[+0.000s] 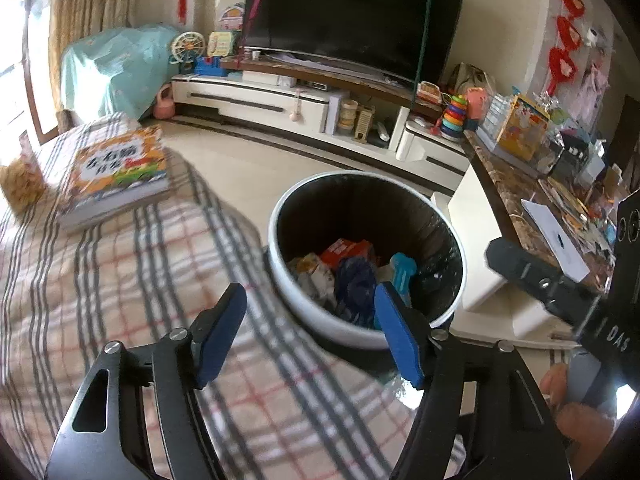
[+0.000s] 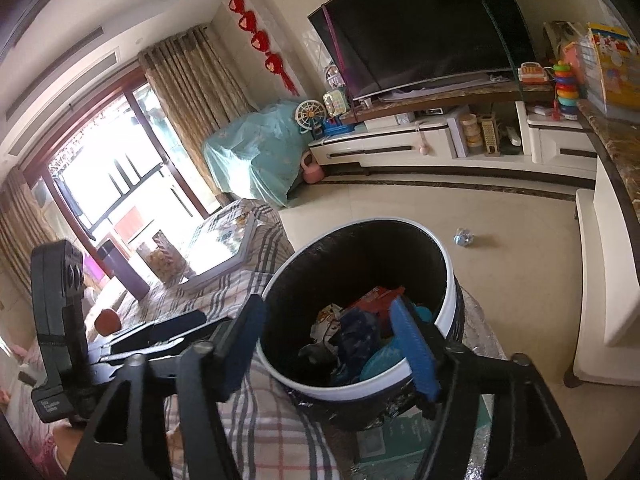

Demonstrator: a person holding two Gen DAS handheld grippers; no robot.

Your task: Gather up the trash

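A round white-rimmed trash bin (image 1: pixel 280 236) with a black liner stands on the floor beside a plaid-covered sofa; it also shows in the right wrist view (image 2: pixel 450 296). Inside lie wrappers, a red packet (image 1: pixel 346 250) and dark blue and teal scraps (image 2: pixel 356 332). My left gripper (image 1: pixel 310 338) is open and empty, just above the bin's near rim. My right gripper (image 2: pixel 332 346) is open and empty, over the bin's mouth. A small crumpled blue wrapper (image 2: pixel 463 237) lies on the floor beyond the bin.
A picture book (image 1: pixel 116 176) and a snack bag (image 1: pixel 22 184) lie on the plaid cover (image 1: pixel 120 280). A marble-topped table (image 1: pixel 516 200) crowded with items stands right of the bin. A TV (image 1: pixel 352 16) on a low cabinet lines the far wall.
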